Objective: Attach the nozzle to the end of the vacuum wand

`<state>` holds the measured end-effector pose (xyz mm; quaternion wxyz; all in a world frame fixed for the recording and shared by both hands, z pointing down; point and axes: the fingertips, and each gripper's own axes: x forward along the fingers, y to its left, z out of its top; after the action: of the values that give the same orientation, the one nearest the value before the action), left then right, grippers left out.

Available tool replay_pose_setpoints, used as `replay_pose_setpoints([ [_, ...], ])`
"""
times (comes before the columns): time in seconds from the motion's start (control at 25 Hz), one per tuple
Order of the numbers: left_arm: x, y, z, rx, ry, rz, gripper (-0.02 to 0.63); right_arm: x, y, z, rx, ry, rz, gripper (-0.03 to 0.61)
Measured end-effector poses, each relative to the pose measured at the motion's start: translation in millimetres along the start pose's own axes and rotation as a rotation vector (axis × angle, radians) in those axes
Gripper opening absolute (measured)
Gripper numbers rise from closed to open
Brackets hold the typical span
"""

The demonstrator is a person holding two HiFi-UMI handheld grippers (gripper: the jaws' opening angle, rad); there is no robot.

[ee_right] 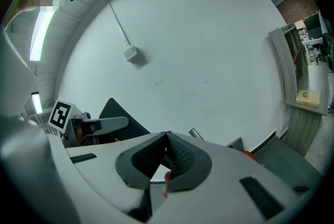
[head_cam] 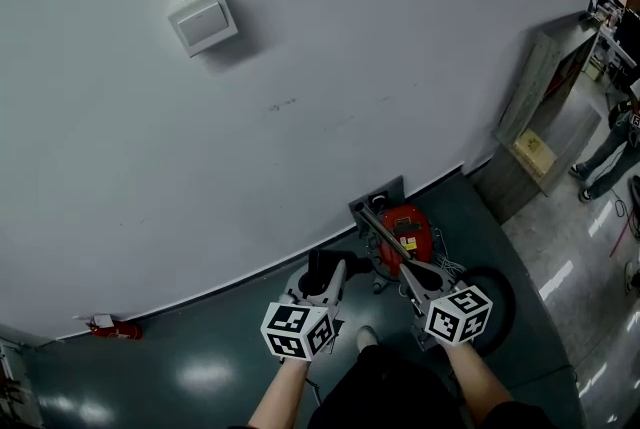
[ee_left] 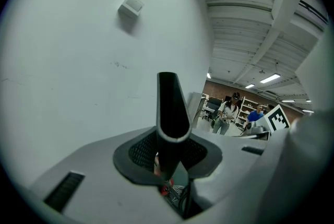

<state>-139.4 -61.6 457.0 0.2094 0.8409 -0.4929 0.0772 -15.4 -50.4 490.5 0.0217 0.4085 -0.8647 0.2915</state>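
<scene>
Left tool (head_cam: 318, 285): pinched upright black nozzle (ee_left: 172, 108), just left of red vacuum (head_cam: 408, 229). Right tool (ee_right: 166, 136): jaws were pressed together, beside vacuum wand (head_cam: 380, 229).

No legible text or labels anywhere

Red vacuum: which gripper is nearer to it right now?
Right. The right gripper, shut, is just below the red vacuum in the head view; the left gripper, holding the black nozzle, sits farther left.
</scene>
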Motion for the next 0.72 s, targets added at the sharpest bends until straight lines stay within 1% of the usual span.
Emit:
replay_pose_setpoints([
  [0.28, 10, 19, 8, -0.009, 0.001, -0.007, 0.084, 19, -3, 0, -0.002, 0.017, -0.010, 0.017],
  [0.52, 22, 28, 12, -0.009, 0.005, 0.000, 0.084, 33, -17, 3, -0.017, 0.033, -0.019, 0.018],
  [0.72, 35, 37, 22, -0.018, 0.002, 0.019, 0.084, 49, -33, 9, -0.028, 0.059, -0.004, 0.018],
])
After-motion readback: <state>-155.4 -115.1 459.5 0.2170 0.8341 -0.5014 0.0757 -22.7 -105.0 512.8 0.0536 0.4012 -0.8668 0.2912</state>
